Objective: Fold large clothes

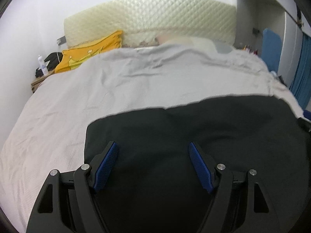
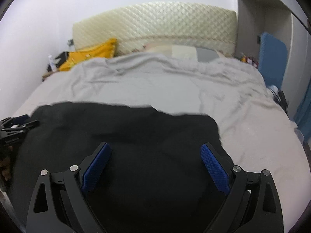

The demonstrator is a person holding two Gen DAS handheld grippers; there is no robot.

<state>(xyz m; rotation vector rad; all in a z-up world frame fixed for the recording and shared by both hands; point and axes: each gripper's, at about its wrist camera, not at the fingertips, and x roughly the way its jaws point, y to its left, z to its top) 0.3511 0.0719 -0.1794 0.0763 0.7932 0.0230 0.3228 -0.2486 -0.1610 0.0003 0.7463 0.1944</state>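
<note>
A large black garment (image 1: pixel 194 136) lies flat on the near part of a bed with a light grey cover (image 1: pixel 136 81). In the left wrist view my left gripper (image 1: pixel 153 145) is open above the garment's left part, with nothing between its blue pads. In the right wrist view the same black garment (image 2: pixel 126 136) fills the near middle, and my right gripper (image 2: pixel 155 147) is open and empty above its right part. The left gripper (image 2: pixel 17 124) shows at the left edge of the right wrist view.
A cream quilted headboard (image 1: pixel 155 15) stands at the far end. A yellow pillow (image 1: pixel 87 52) lies at the far left, beside a nightstand with a bottle (image 1: pixel 43 66). Blue curtain and board (image 1: pixel 272 46) stand at the right. Folded items (image 2: pixel 186 51) lie near the headboard.
</note>
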